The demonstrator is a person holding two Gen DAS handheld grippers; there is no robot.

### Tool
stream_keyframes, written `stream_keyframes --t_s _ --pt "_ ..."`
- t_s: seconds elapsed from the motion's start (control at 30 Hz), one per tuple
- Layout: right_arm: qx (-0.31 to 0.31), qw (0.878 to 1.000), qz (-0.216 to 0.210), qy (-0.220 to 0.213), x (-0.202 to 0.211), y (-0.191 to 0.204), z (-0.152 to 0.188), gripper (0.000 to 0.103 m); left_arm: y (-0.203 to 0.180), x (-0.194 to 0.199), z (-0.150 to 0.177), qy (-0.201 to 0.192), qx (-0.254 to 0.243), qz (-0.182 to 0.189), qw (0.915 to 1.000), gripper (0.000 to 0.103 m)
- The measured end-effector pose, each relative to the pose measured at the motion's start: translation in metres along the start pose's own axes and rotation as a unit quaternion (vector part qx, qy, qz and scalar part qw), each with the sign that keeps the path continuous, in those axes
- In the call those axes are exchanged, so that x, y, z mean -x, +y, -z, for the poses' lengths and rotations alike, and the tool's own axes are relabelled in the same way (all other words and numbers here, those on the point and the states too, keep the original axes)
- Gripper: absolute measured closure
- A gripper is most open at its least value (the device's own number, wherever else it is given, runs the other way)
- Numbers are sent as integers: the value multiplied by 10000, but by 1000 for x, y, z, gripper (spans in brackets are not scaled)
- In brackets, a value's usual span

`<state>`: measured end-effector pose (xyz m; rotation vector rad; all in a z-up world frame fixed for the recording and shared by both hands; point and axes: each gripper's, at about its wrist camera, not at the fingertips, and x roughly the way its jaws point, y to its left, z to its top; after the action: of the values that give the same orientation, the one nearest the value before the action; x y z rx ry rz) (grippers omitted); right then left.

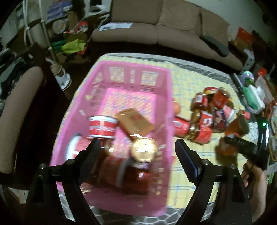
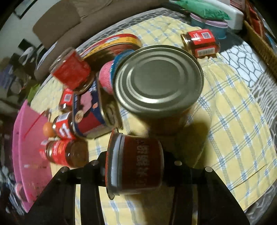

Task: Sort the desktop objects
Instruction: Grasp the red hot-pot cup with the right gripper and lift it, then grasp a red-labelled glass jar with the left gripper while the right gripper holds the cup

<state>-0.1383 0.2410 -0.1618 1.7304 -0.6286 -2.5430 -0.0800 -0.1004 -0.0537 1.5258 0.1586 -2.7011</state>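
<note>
My left gripper (image 1: 136,144) hangs open over the pink basket (image 1: 155,74), nothing between its fingers. In the basket lie a red-and-white tub (image 1: 102,126), a brown box (image 1: 135,122), a gold-lidded jar (image 1: 143,149) and other red jars. Right of the basket, a pile of red-labelled jars (image 1: 204,124) lies on the yellow checked cloth (image 1: 188,86). My right gripper (image 2: 135,166) is shut on a small dark red can (image 2: 138,164), held on its side. Just beyond it stands a large silver-topped can (image 2: 159,77), with a blue luncheon-meat tin (image 2: 90,110) to its left.
A lone red jar (image 2: 200,43) lies at the far right of the cloth. A teal tub (image 2: 207,24), a green pouch (image 2: 204,10) and a wicker basket (image 2: 259,39) crowd the table's right edge. A brown sofa (image 1: 164,29) stands behind the table.
</note>
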Motion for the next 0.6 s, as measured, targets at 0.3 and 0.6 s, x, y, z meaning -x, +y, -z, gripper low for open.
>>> stream_keyframes --t_s 0.3,0.6 --pt "-59 9988 -407 -283 59 -29 -6 60 -106 -21 15 81 -1040 710 9920 9" --pt "-2 9977 -445 -519 97 -51 -7 60 -177 -95 35 -465 -1760 488 9821 9"
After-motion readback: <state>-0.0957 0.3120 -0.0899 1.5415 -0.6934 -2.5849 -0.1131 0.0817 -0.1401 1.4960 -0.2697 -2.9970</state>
